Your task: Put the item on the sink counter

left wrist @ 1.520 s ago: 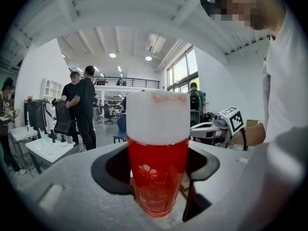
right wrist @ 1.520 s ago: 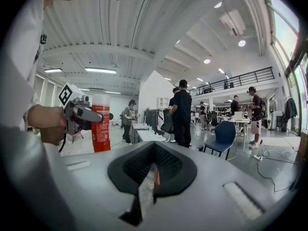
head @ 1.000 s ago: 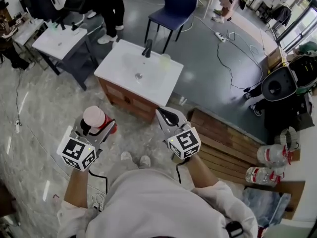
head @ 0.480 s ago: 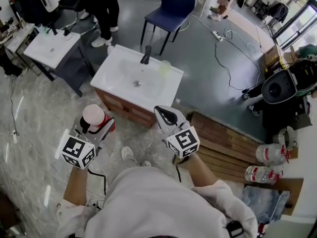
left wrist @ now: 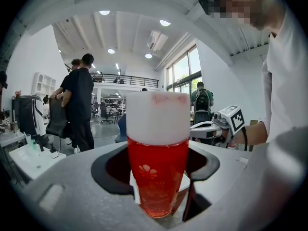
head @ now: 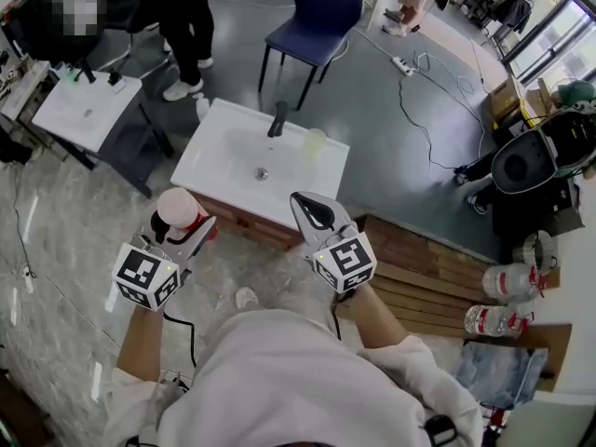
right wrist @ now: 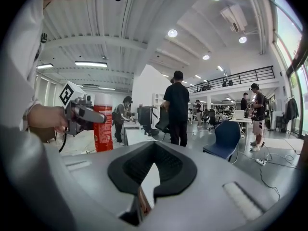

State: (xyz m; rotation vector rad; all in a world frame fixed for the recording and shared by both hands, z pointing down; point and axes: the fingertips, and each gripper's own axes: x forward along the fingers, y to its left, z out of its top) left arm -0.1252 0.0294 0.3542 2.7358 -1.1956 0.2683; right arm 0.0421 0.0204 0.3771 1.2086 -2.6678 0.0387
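Note:
A red bottle (head: 209,238) with a white cap rides upright between the jaws of my left gripper (head: 186,227), which is shut on it. In the left gripper view the bottle (left wrist: 158,162) fills the middle, clamped low in the left gripper (left wrist: 156,177). The white sink counter (head: 223,170) with a black faucet (head: 277,119) stands just ahead of both grippers. My right gripper (head: 309,208) hangs beside the counter's near right corner, shut and holding nothing. From the right gripper (right wrist: 153,170) I see the bottle (right wrist: 102,126) at the left.
A pale cup (head: 314,142) stands on the counter near the faucet. A blue chair (head: 321,17) is behind it, a second white sink unit (head: 84,110) at the far left with a person beside it. Wooden boards (head: 419,268) and water jugs (head: 507,301) lie at the right.
Both grippers have travelled forward with the person, and the sink counter is now nearer to them. The bottle stays clamped in the left gripper.

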